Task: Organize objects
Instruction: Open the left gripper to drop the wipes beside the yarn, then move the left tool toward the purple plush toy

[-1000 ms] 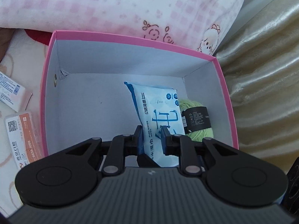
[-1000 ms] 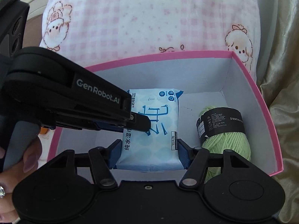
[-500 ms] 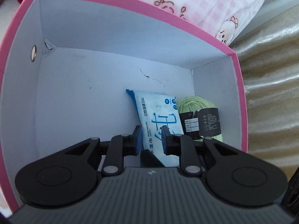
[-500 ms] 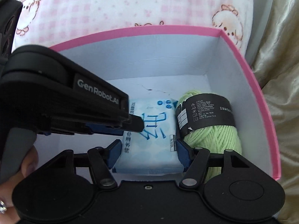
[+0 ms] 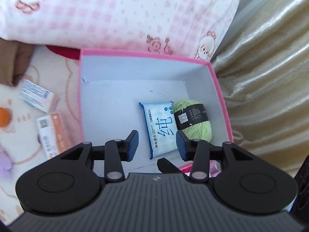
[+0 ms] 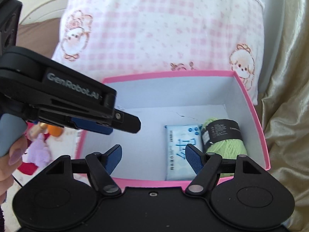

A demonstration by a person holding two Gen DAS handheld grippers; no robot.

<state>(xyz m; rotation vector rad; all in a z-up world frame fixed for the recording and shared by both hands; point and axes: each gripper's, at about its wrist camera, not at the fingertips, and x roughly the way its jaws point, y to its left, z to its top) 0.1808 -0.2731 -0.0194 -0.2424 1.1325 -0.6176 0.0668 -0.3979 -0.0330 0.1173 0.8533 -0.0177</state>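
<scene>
Both my units tip steeply down over the pink box [image 5: 222, 100], which sits against a pink checked pillow [image 5: 119, 13]

Left hand-held gripper [image 5: 156, 144]: jaws opening, pads spread, nothing pinched. Wet-wipe pack [image 5: 159, 127] lies flat on the box floor beyond and between the fingertips, clear of both pads. Green yarn ball [image 5: 195, 121] with black band sits just right of the pack, touching it, ahead of the right pad

Right hand-held gripper [image 6: 152, 157]: jaws opening too, pads wide apart, empty. Pack shows behind its right finger; yarn further right, in the box's near right corner

From the right wrist view the left unit crosses in from the left edge, angled down toward the box, a person's hand [image 6: 7, 154] wrapped on its grey grip

Left of the left hand-held gripper, outside the box: two small cartons [image 5: 52, 133] on the patterned bedding
</scene>
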